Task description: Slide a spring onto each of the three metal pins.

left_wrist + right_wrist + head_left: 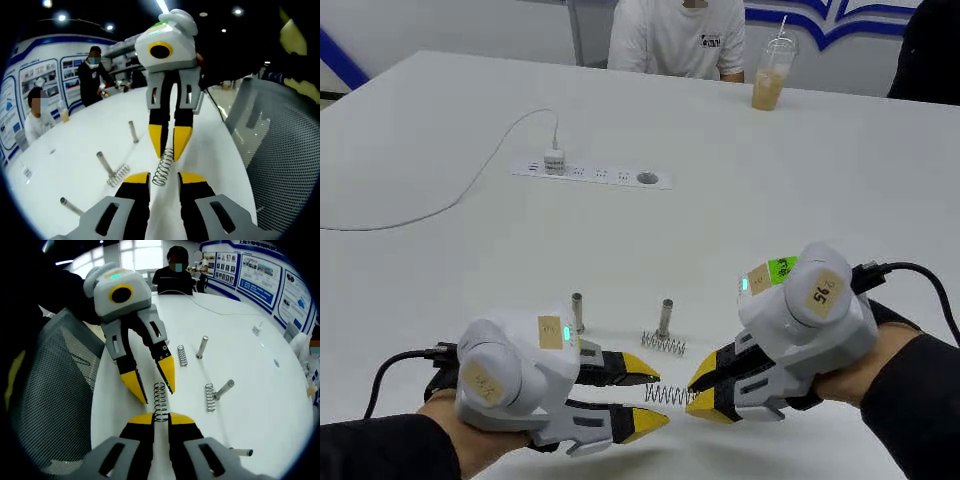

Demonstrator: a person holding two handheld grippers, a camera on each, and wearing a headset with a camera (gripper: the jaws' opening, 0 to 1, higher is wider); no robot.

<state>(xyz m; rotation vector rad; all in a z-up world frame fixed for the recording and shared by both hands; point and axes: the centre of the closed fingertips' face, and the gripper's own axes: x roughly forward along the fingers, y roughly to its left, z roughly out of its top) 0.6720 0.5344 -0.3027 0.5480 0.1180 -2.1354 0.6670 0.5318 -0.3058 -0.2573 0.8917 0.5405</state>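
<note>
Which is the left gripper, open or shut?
Open: the left gripper has its two yellow jaws well apart, with one end of the spring by the gap.

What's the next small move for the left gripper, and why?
Probably close the left gripper gently on the spring's free end. The right gripper is shut on one end of the spring, whose other end sits between the left's open jaws. The pins look bare, so steadying both ends should help threading.
</note>
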